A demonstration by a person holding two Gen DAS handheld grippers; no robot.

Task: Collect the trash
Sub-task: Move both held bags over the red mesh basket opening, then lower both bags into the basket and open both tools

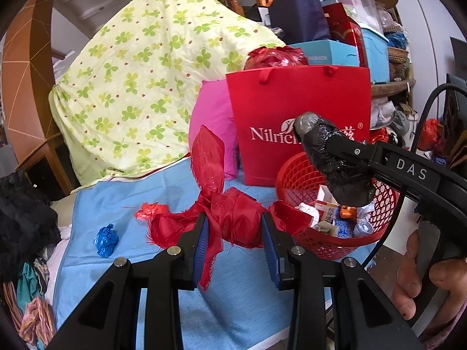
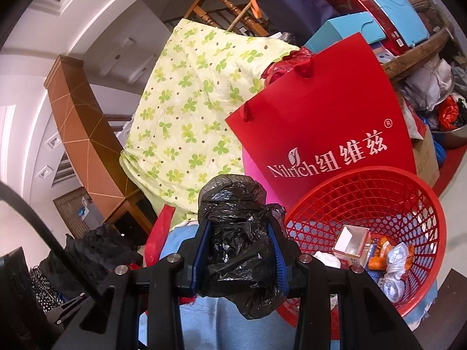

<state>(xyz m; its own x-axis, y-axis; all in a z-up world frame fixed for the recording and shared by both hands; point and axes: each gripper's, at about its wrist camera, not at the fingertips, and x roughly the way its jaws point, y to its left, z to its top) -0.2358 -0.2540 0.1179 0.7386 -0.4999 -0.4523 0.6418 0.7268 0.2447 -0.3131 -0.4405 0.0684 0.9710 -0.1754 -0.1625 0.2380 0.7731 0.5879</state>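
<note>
My left gripper (image 1: 235,233) is shut on a knotted red plastic bag (image 1: 236,218), held over the blue cloth (image 1: 233,306). My right gripper (image 2: 239,250) is shut on a crumpled black plastic bag (image 2: 236,233); in the left wrist view the black bag (image 1: 335,160) hangs above the red mesh basket (image 1: 294,180). The basket (image 2: 408,192) holds cartons and wrappers. A small blue plastic wad (image 1: 105,240) and a small red wad (image 1: 149,210) lie on the cloth to the left.
A red Nilrich paper bag (image 1: 292,102) stands behind the basket, beside a pink cushion (image 1: 210,122) and a green clover quilt (image 1: 140,81). Boxes and clutter are piled at the back right. Dark clothes (image 1: 23,221) lie at the left.
</note>
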